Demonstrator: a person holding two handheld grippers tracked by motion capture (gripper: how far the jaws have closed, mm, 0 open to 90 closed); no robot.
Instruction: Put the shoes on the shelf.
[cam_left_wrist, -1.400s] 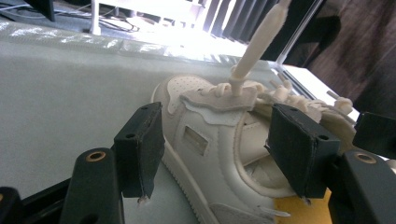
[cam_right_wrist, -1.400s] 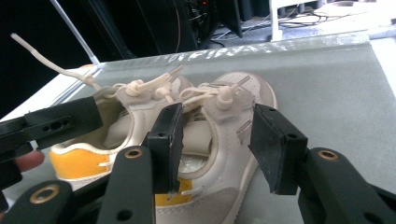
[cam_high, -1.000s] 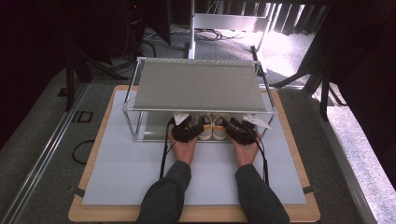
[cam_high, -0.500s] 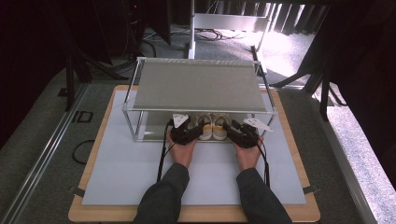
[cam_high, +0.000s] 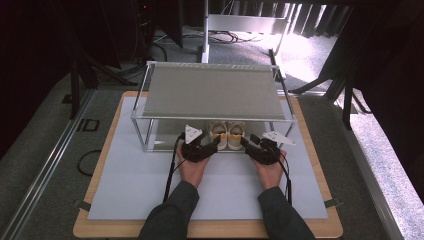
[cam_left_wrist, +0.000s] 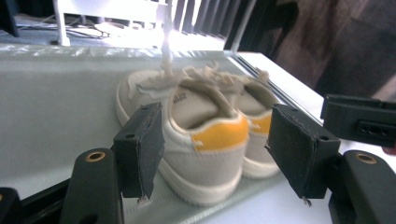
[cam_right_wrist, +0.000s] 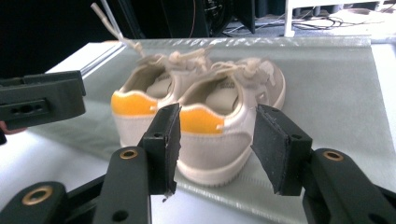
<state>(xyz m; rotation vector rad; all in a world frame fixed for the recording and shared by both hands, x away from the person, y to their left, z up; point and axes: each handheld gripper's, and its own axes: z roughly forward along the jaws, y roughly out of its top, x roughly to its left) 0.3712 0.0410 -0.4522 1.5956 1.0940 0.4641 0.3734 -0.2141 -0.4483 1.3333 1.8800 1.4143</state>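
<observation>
Under the shelf (cam_high: 212, 95) of the wire rack, at 12 o'clock from both hands, stands the pair of shoes (cam_high: 227, 135), side by side on the lower tier; left hand-held gripper (cam_high: 212, 145) wide, jaws straddling the left shoe (cam_left_wrist: 187, 135) without pressing; right hand-held gripper (cam_high: 246, 142), jaws just opening, likewise clear of the right shoe (cam_right_wrist: 224, 126). Likely risks: a jaw catching the loose laces (cam_right_wrist: 140, 49) or nudging the neighbouring shoe; lifting could strike the shelf overhead.
</observation>
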